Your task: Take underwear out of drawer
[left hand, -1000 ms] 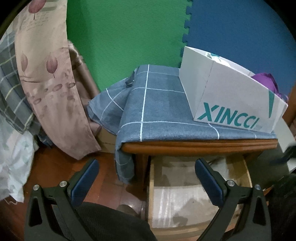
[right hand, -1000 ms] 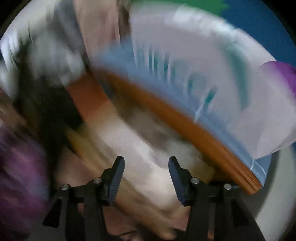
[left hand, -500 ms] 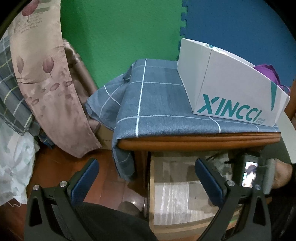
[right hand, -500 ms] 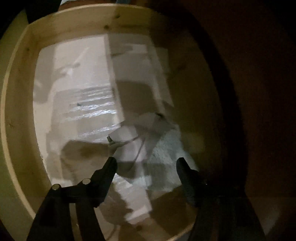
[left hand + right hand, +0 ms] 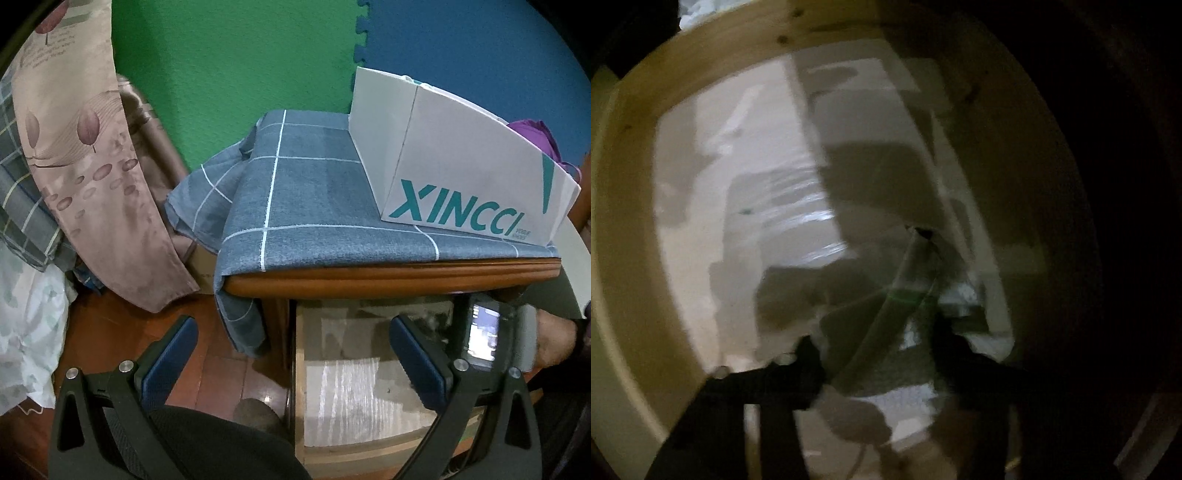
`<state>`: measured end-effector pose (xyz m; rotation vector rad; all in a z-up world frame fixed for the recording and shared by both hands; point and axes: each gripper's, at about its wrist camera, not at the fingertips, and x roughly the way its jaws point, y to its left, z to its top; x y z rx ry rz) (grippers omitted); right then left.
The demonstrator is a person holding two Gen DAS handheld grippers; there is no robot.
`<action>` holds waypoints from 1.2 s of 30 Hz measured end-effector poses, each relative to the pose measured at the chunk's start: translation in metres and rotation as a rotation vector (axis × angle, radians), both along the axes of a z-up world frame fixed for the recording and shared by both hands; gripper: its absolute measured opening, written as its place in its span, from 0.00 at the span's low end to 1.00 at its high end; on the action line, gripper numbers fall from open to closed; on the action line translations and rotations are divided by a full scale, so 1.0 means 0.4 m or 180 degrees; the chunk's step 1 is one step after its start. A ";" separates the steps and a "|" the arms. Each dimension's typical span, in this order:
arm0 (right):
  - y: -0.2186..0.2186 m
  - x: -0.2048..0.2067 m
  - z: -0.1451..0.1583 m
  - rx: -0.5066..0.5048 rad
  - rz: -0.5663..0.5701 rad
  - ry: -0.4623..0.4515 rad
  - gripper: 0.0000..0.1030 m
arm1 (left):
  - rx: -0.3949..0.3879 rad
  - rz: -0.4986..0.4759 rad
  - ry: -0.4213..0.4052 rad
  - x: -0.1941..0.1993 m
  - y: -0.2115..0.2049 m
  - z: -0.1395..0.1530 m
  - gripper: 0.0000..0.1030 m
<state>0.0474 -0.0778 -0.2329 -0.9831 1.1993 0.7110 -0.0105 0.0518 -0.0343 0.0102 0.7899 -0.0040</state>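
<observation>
Drawer (image 5: 631, 206) walls ring right gripper (image 5: 875, 343), jaws just closing around pale, crumpled underwear (image 5: 886, 332); grip unclear. Left gripper (image 5: 291, 339) hovers, jaws apart.

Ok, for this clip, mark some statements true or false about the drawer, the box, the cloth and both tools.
1. The drawer is open. True.
2. The white box sits on the floor. False: it stands on the blue checked cloth atop the cabinet.
3. The left tool is open and holds nothing. True.
4. The right tool is raised above the box. False: it is down inside the drawer, over pale fabric.
</observation>
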 end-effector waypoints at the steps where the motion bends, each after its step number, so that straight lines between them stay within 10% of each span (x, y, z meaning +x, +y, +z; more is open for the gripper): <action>1: -0.005 -0.007 0.019 0.0102 -0.0093 0.0120 0.38 | -0.0002 0.0002 -0.0007 -0.001 0.002 0.001 0.99; 11: -0.079 -0.080 0.257 0.0919 -0.0672 0.0358 0.35 | -0.0034 0.0003 -0.0041 -0.007 0.009 0.004 0.99; 26: -0.209 -0.152 0.892 0.2653 -0.1116 -0.0647 0.35 | -0.0001 -0.0082 -0.0141 -0.024 -0.006 0.013 0.99; 32: -0.238 0.036 0.973 0.2764 -0.1469 -0.0881 0.35 | -0.0028 -0.0096 -0.0172 -0.027 -0.006 0.015 0.99; 36: -0.230 0.185 0.899 0.2563 -0.1832 -0.0861 0.35 | -0.0026 -0.0106 -0.0174 -0.028 -0.007 0.018 0.99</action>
